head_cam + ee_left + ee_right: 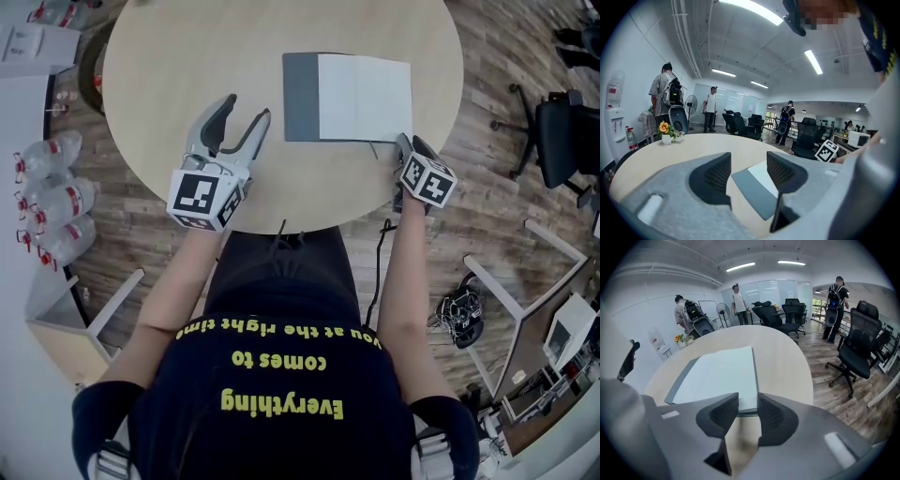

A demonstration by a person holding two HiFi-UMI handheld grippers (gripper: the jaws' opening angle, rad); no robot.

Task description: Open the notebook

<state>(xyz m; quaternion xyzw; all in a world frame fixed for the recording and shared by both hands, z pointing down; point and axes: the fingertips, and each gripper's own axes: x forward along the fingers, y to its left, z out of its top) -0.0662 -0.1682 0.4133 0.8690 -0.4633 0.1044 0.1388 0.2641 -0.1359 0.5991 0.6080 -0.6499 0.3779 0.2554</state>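
The notebook (361, 97) lies shut on the round wooden table (169, 66), white cover up, with a grey band along its left side. My right gripper (403, 142) points steeply down at the book's near right corner. In the right gripper view the jaws (748, 404) stand a little apart with that corner of the notebook (719, 376) in the gap; no pad visibly presses on it. My left gripper (247, 108) hovers left of the book, open and empty. In the left gripper view the notebook (754, 187) shows beyond the left gripper (749, 168).
A small pot of flowers (665, 133) stands at the table's far edge. Water bottles (52, 202) lie on the floor at the left. A black office chair (562, 141) is at the right. People (663, 93) stand in the room beyond.
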